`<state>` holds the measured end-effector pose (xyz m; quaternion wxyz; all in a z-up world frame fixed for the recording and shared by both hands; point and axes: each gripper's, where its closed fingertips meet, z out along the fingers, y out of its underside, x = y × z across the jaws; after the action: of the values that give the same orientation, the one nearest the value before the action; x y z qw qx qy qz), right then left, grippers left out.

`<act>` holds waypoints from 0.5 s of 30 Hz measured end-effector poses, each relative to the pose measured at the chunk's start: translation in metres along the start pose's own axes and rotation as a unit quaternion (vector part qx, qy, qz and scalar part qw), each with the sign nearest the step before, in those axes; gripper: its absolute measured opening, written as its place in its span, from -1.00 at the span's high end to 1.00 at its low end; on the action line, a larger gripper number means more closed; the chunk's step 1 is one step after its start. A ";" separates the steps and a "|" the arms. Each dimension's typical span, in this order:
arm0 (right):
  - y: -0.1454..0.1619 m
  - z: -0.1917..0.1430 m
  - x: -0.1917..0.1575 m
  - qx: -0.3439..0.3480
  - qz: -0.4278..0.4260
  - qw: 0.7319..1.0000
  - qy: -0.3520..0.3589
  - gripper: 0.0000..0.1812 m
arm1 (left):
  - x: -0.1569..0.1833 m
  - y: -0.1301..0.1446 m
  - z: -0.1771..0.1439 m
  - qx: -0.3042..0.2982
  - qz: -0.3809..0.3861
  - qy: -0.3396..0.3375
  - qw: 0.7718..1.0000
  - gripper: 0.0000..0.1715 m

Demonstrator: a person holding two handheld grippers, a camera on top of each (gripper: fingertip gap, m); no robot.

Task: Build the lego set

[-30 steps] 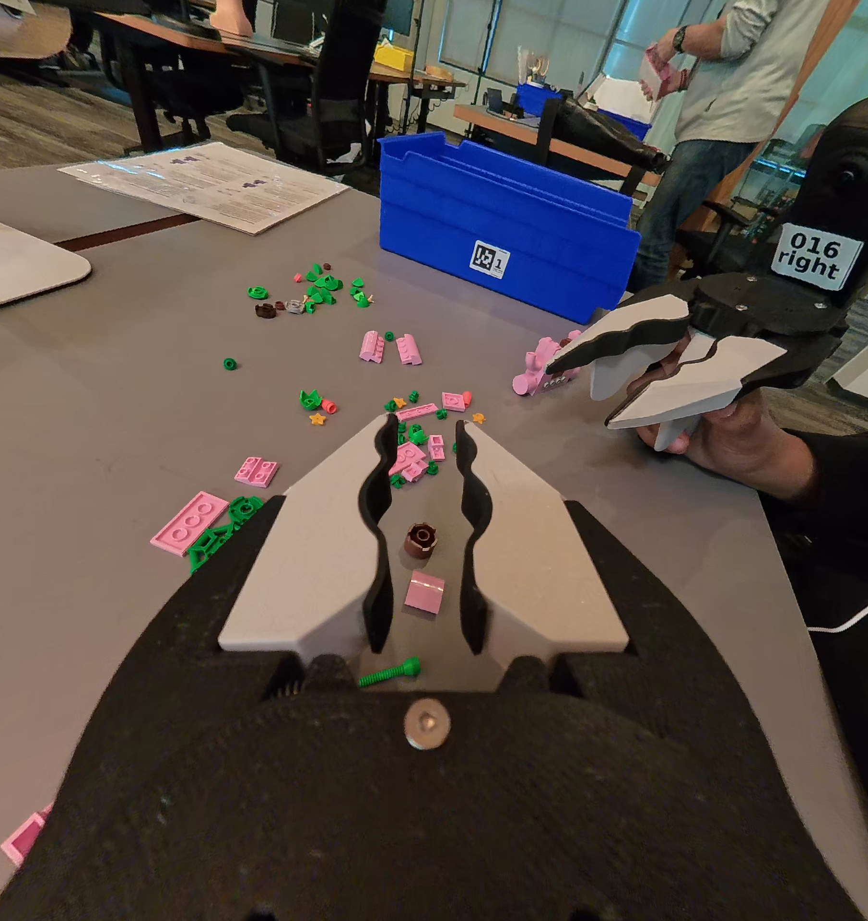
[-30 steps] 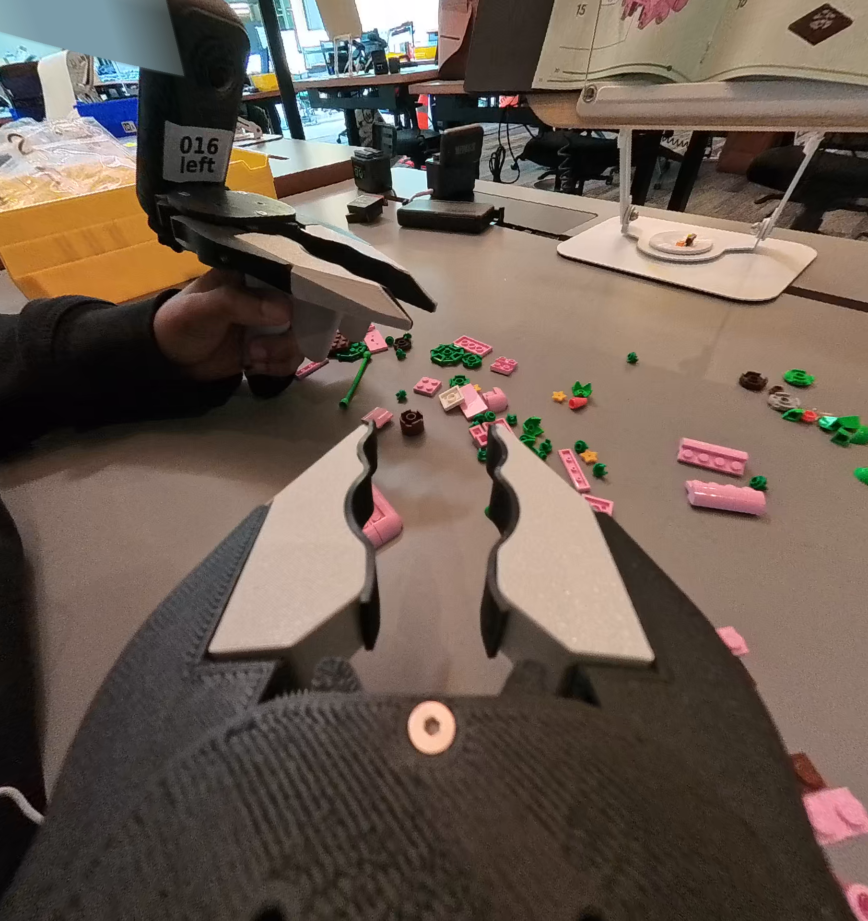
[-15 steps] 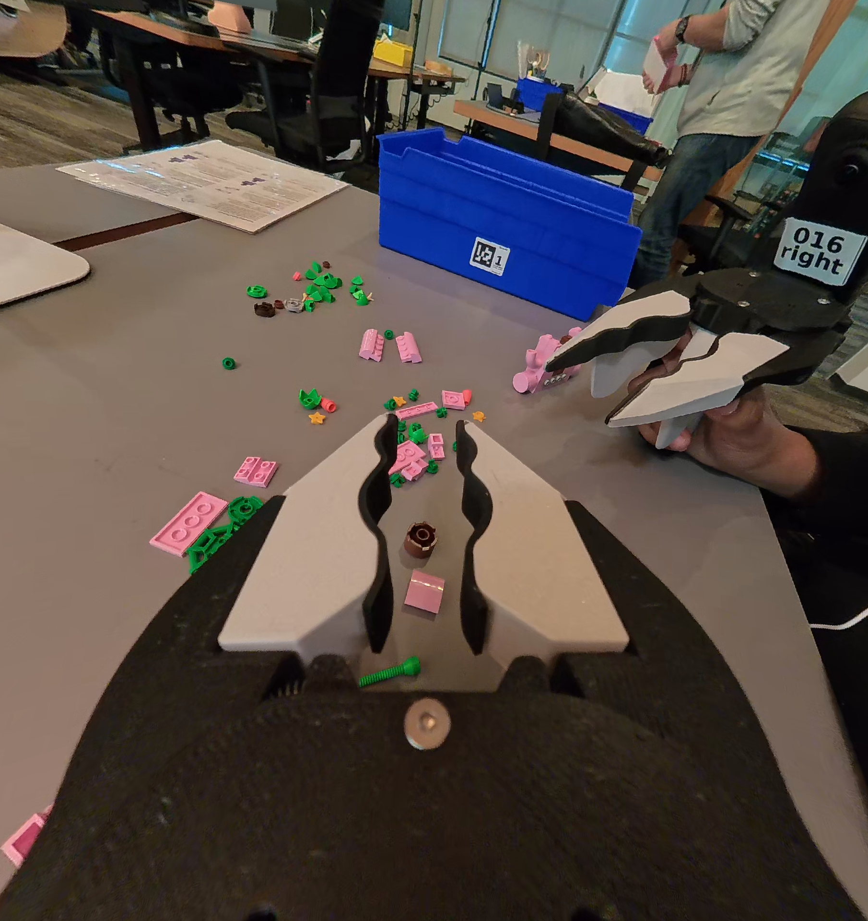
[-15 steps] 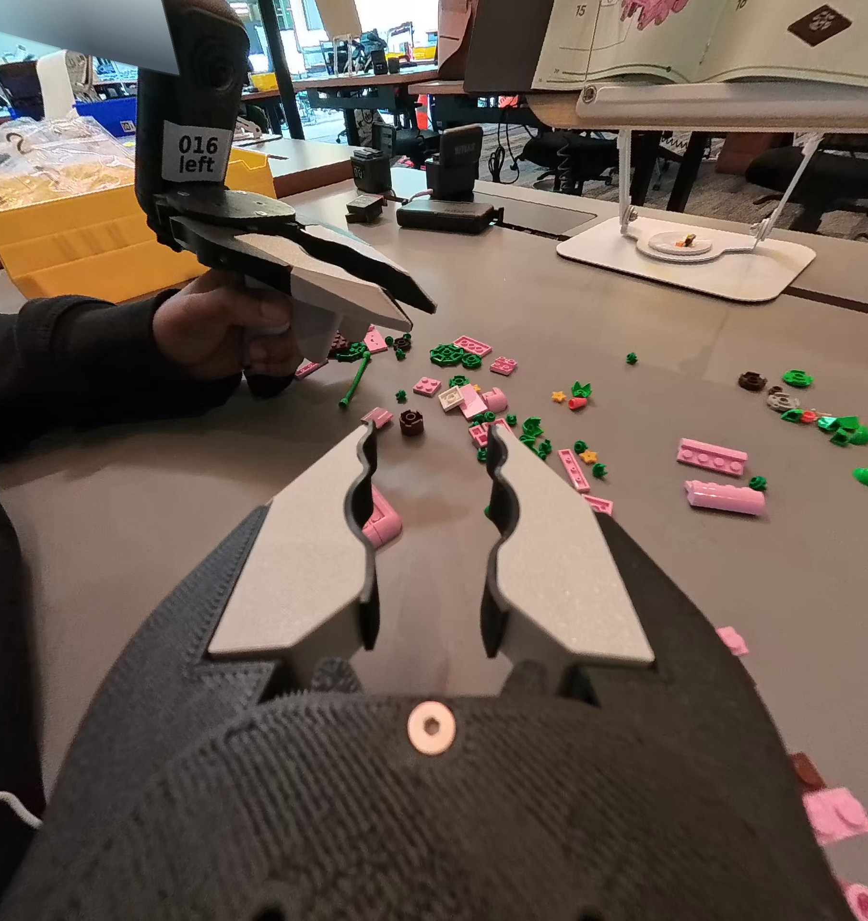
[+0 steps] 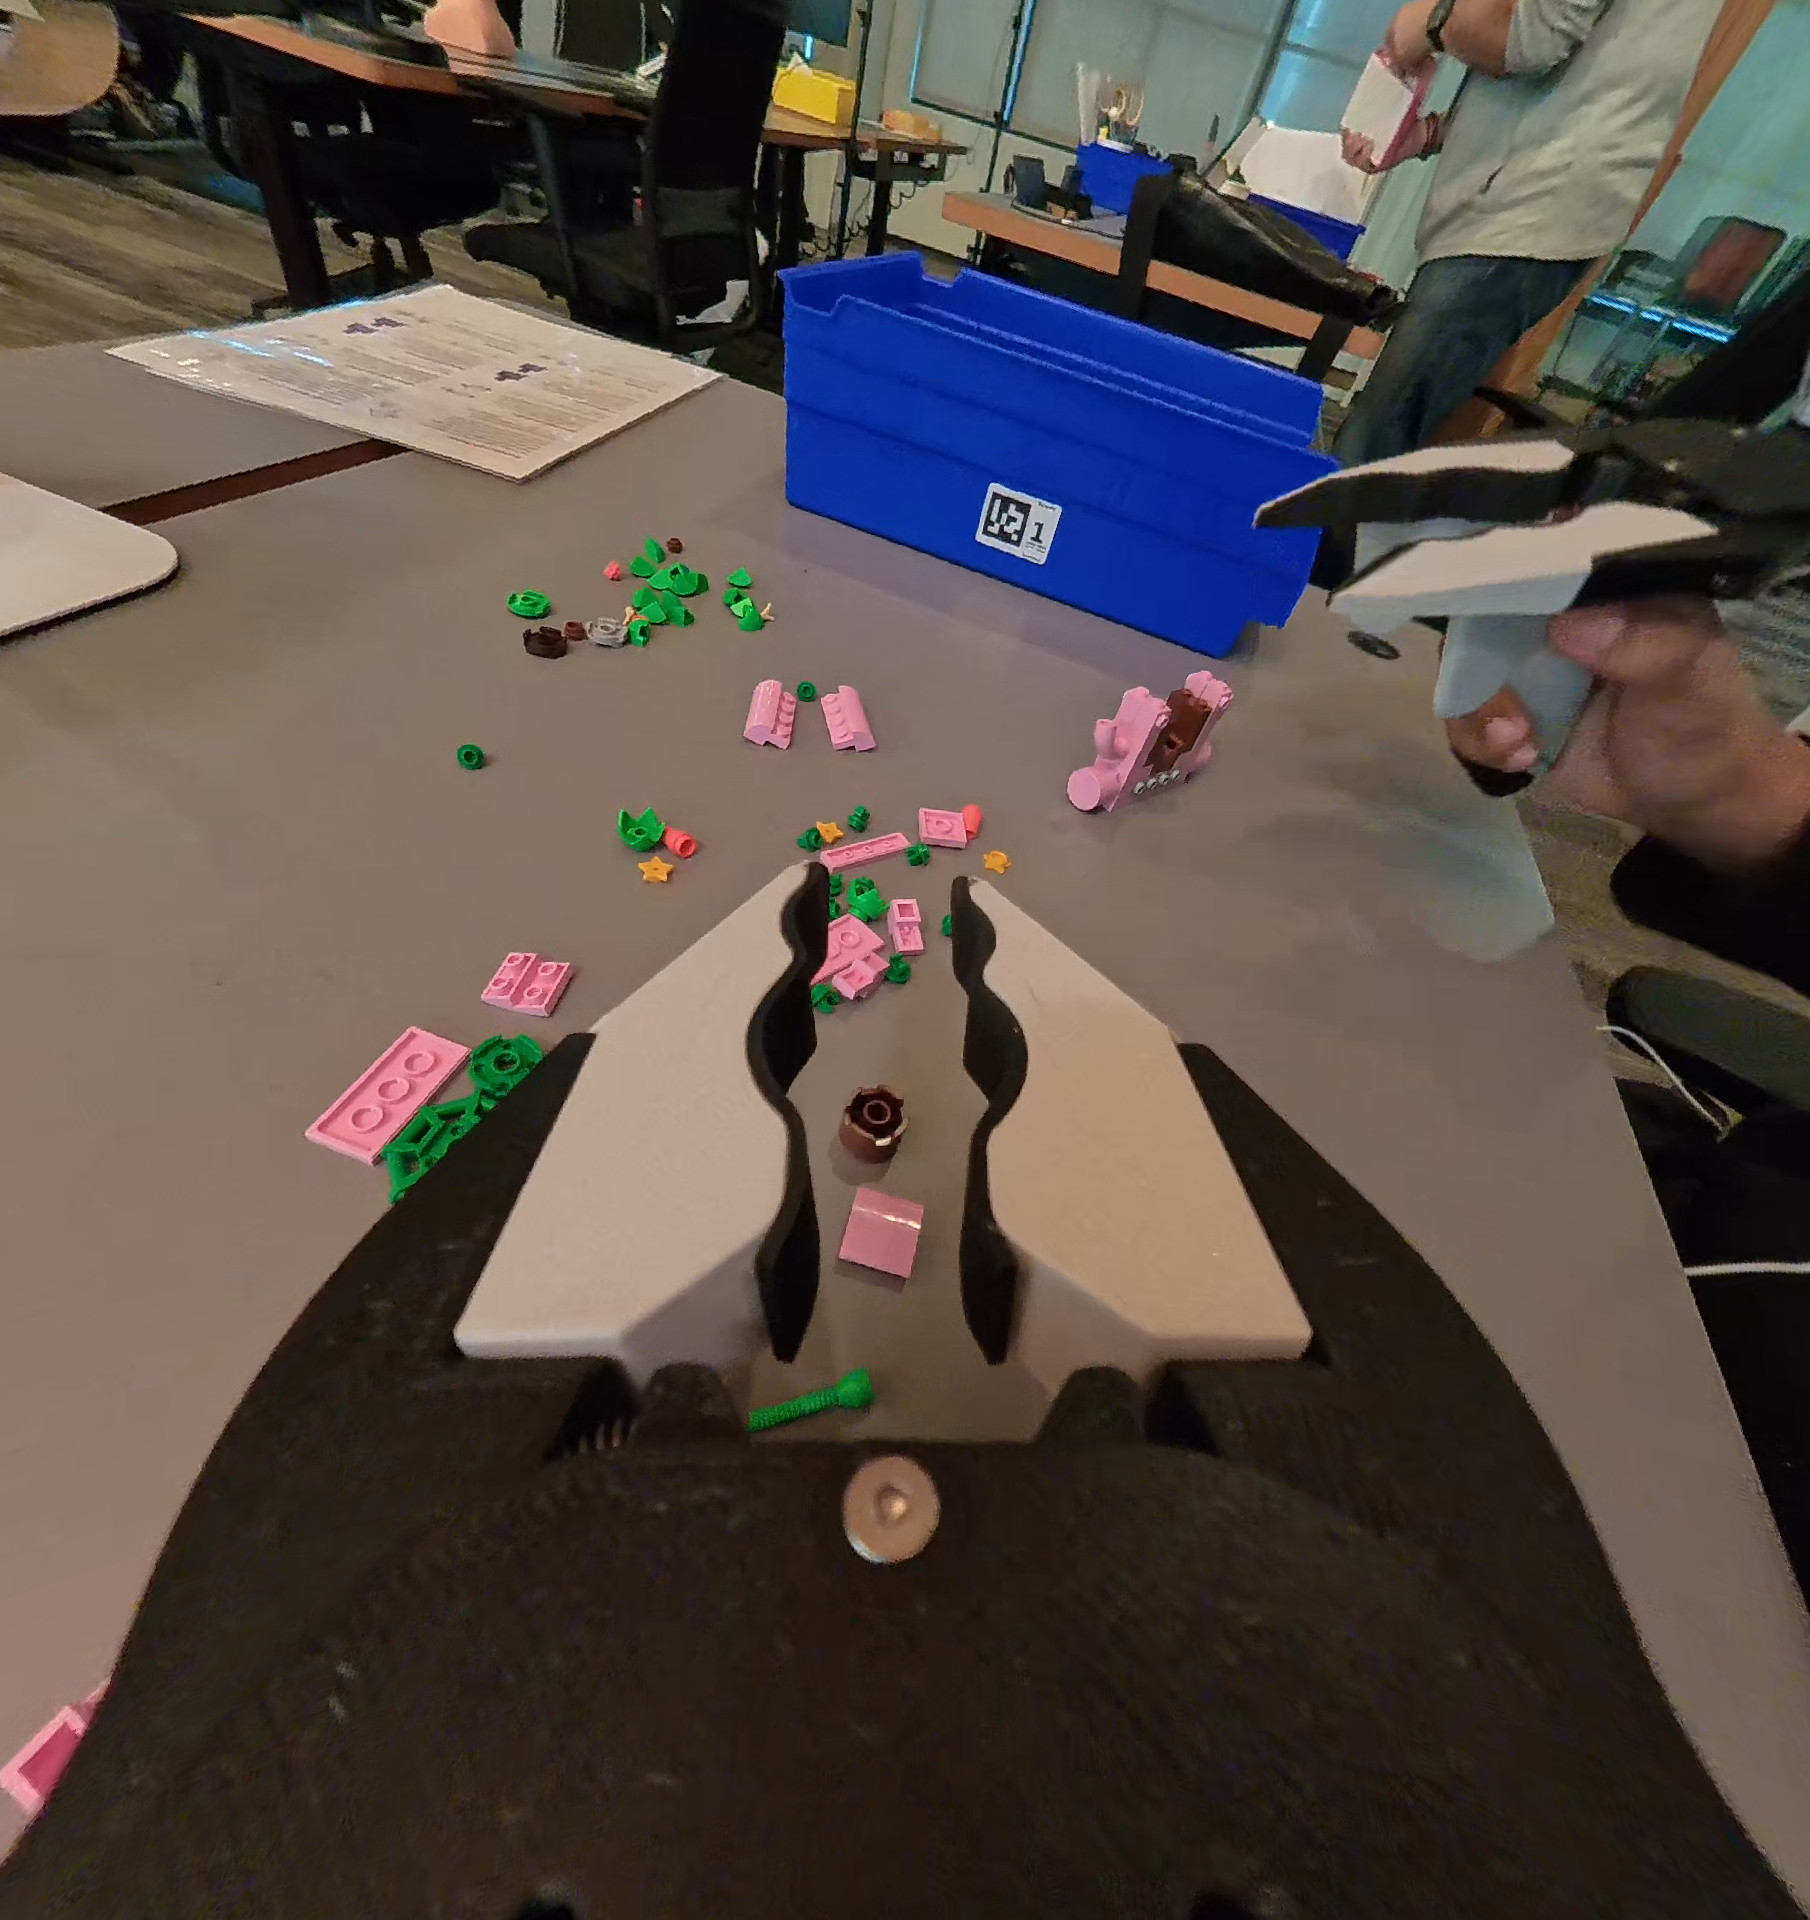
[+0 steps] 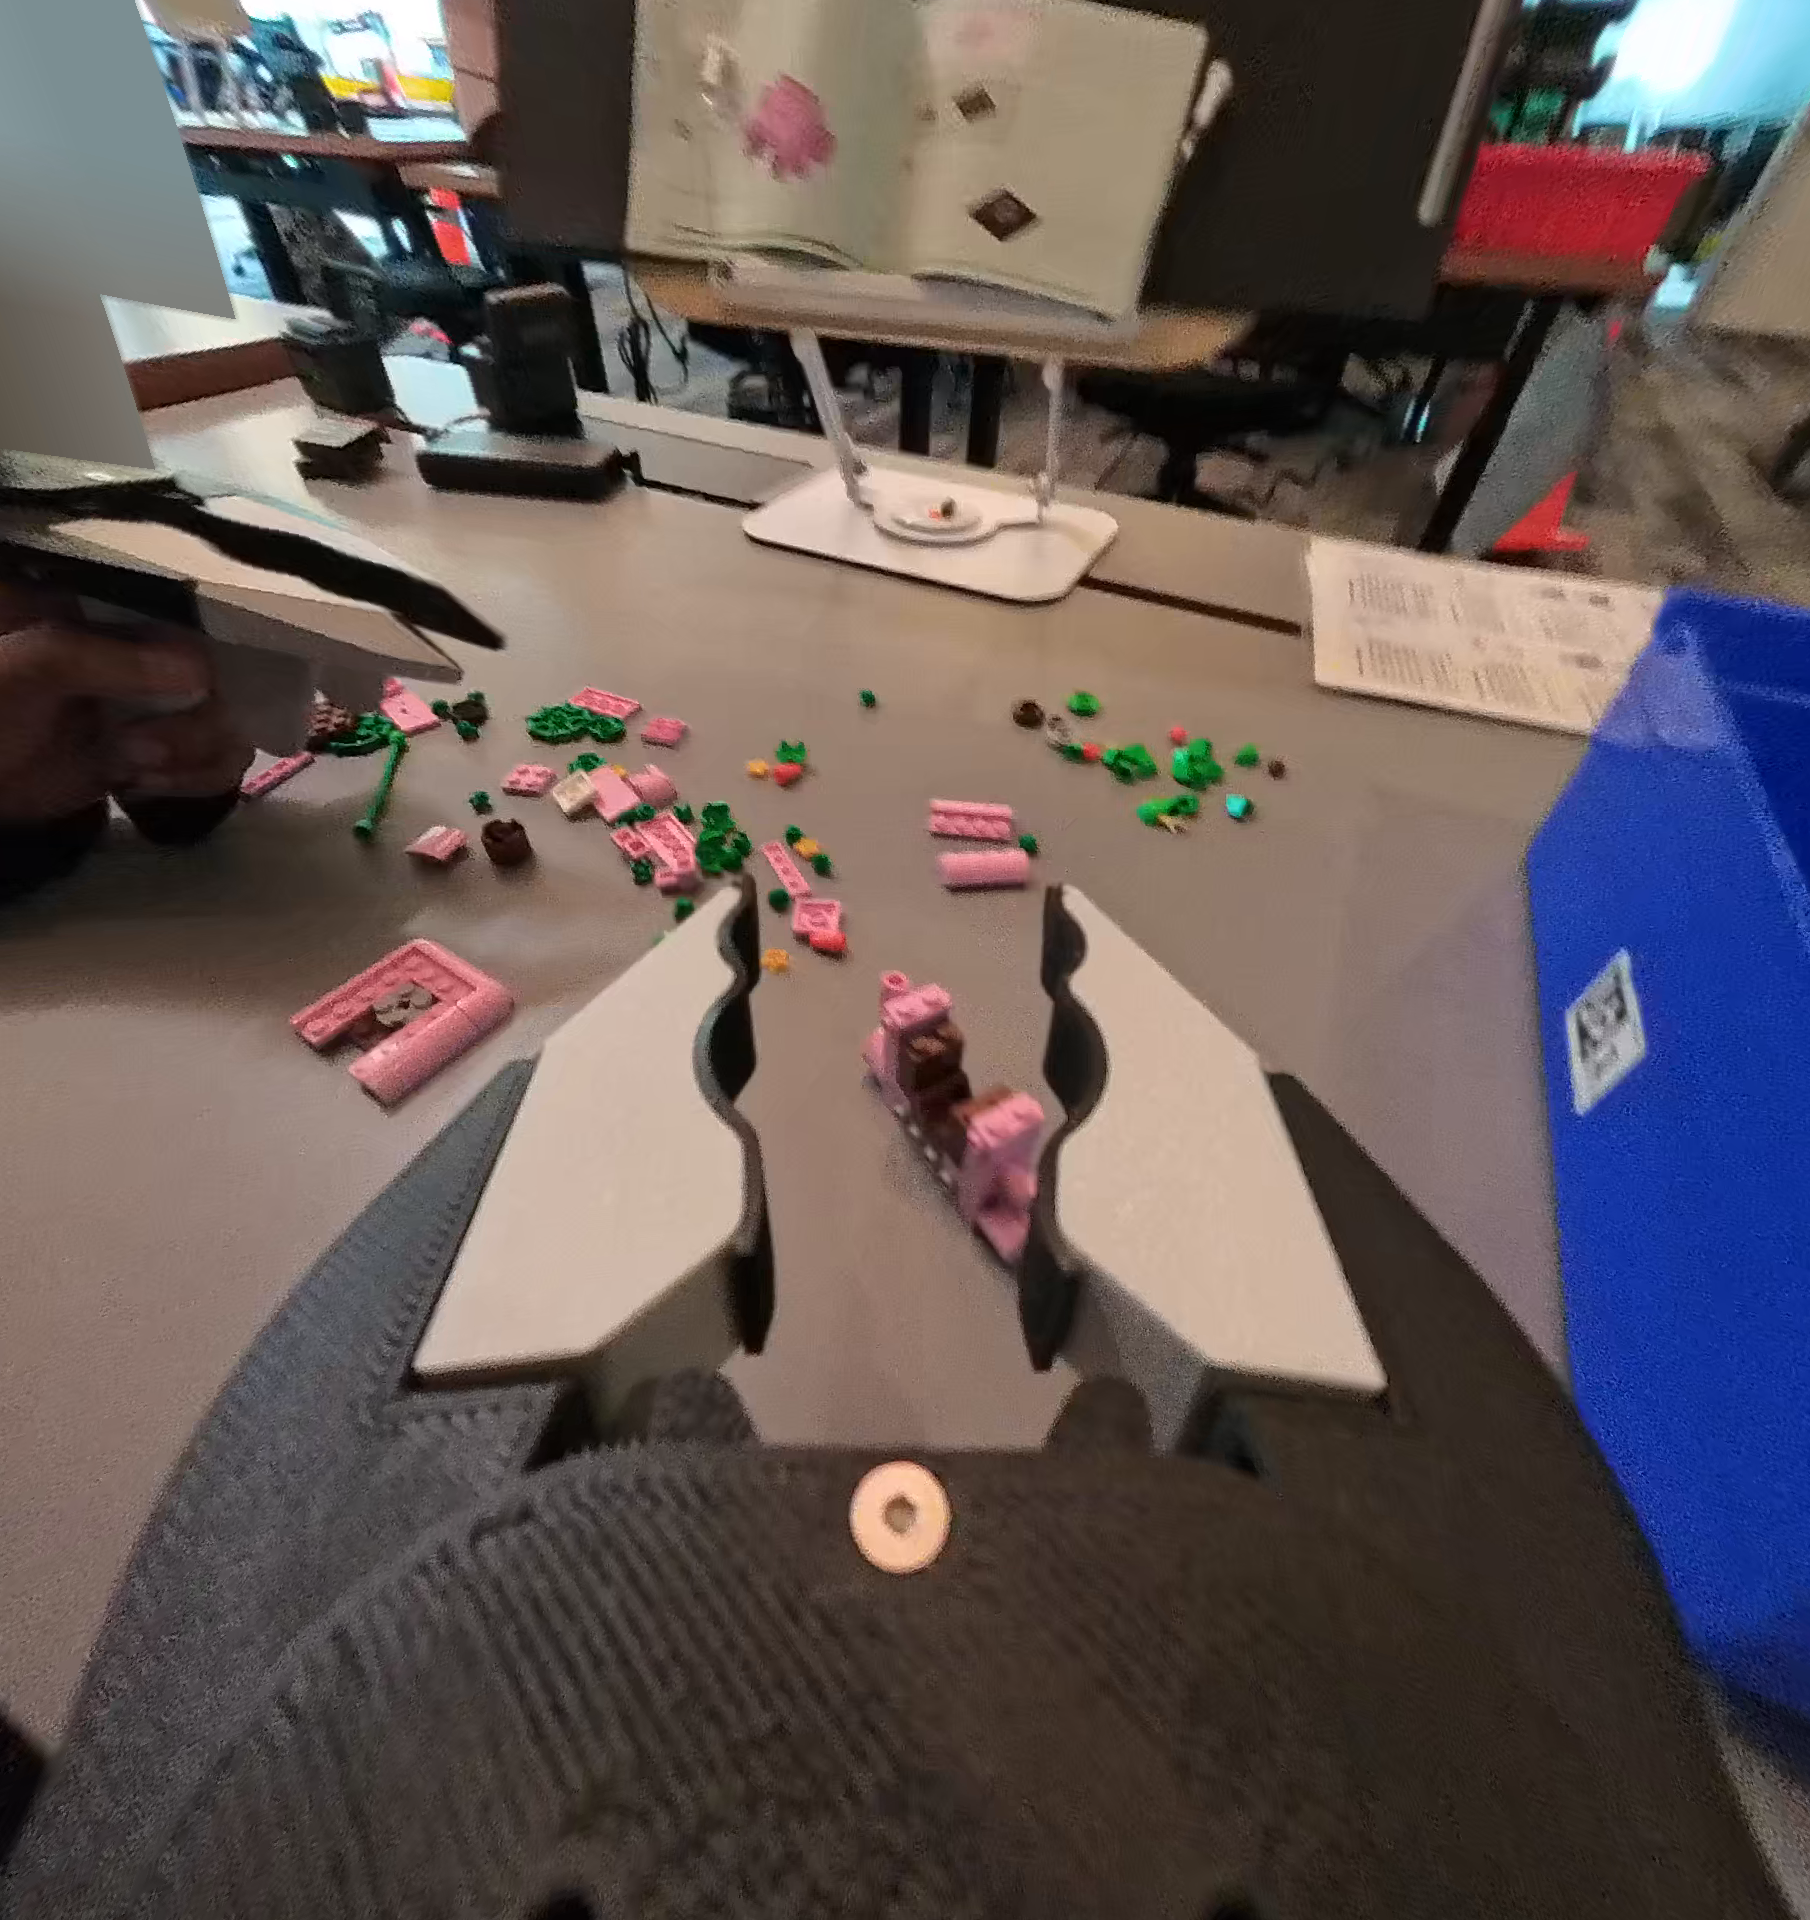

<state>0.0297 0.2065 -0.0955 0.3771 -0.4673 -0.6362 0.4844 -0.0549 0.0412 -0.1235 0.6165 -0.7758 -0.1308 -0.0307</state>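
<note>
On the grey table (image 5: 205,831), loose pink, green and brown lego pieces lie scattered ahead of both grippers. The left gripper (image 5: 885,904) hovers with its fingers spread apart and grasping nothing; between them, down on the table, sit a brown round stud (image 5: 873,1120) and, nearer, a small pink tile (image 5: 882,1231). The right gripper (image 6: 896,904) is likewise released, its fingers wide, and the half-built pink and brown assembly (image 6: 948,1101) stands on the table between them, close beside the right-hand finger, though I cannot tell if they touch. A blue bin (image 6: 1732,1039) stands just right of it. A pink framed plate (image 6: 402,1013) lies to the near left.
</note>
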 end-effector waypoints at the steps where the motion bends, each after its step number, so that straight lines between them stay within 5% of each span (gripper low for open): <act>1: 0.004 -0.002 0.005 -0.018 0.015 1.000 -0.005 0.41 | 0.001 0.000 0.000 -0.001 0.000 0.001 1.000 0.75; 10: 0.067 0.020 0.020 -0.170 0.070 0.983 -0.030 0.31 | 0.000 0.000 0.000 -0.001 -0.001 -0.002 1.000 0.75; 15: 0.080 0.023 0.015 -0.207 0.087 0.973 -0.059 0.63 | 0.001 0.001 0.000 -0.003 0.003 -0.001 1.000 0.75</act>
<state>0.0225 0.2221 -0.1784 0.1904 -0.5597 -0.7005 0.3997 -0.0537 0.0416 -0.1242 0.6140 -0.7782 -0.1292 -0.0281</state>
